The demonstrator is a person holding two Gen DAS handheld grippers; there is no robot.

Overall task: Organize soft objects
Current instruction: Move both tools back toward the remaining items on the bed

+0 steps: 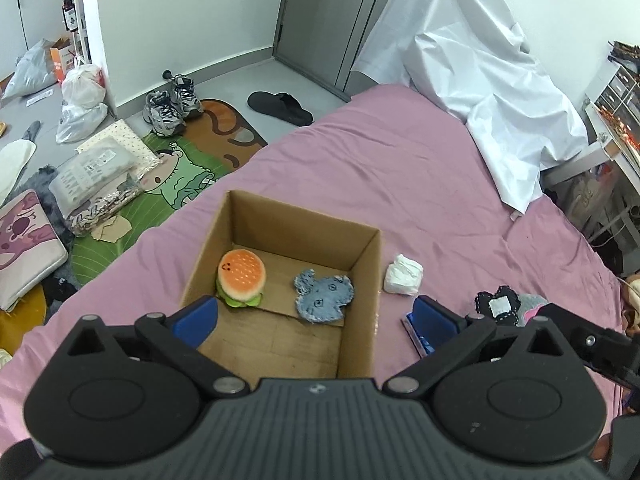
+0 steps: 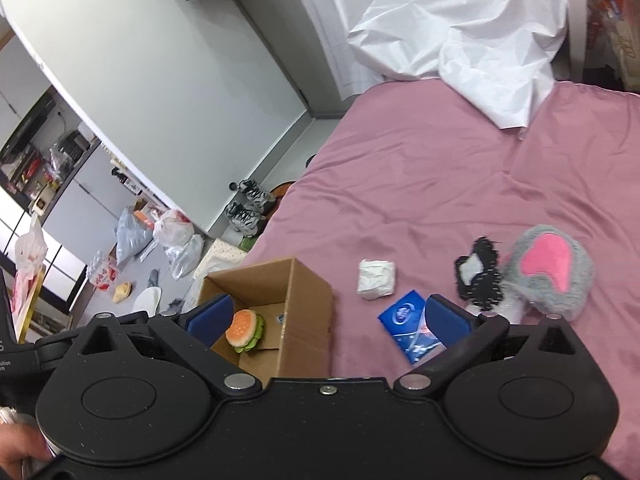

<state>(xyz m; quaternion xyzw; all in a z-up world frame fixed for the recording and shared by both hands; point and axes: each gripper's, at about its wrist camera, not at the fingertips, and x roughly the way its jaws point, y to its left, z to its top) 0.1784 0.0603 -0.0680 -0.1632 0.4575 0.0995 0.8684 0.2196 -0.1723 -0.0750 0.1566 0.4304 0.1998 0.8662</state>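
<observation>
We see a bed covered with a mauve-pink sheet (image 1: 400, 168), and an open brown cardboard box (image 1: 366, 276) standing on it close to the bed's left edge. Inside the box lie a plush hamburger toy with an orange bun and green lettuce (image 1: 241, 277), against the left wall, and a pale blue frayed denim patch (image 1: 323, 292) flat on the box floor beside it, the two apart.

Just outside the box's right wall a small folded white cloth bundle (image 1: 403, 275) rests on the sheet. Further right along the near edge of the bed lie a blue printed plastic packet (image 2: 404, 330), a black stitched fabric piece with a white patch (image 2: 479, 276), and a grey furry plush with a pink felt patch (image 2: 548, 266), the black piece touching the plush.

A crumpled white sheet (image 1: 472, 60) is heaped at the far end of the bed.

Our left hand-held gripper (image 1: 316, 318) hangs over the box with its blue pads spread wide and nothing between them. Our right hand-held gripper (image 2: 328, 318) is likewise spread fully wide and empty, above the box's right wall and the packet.
</observation>
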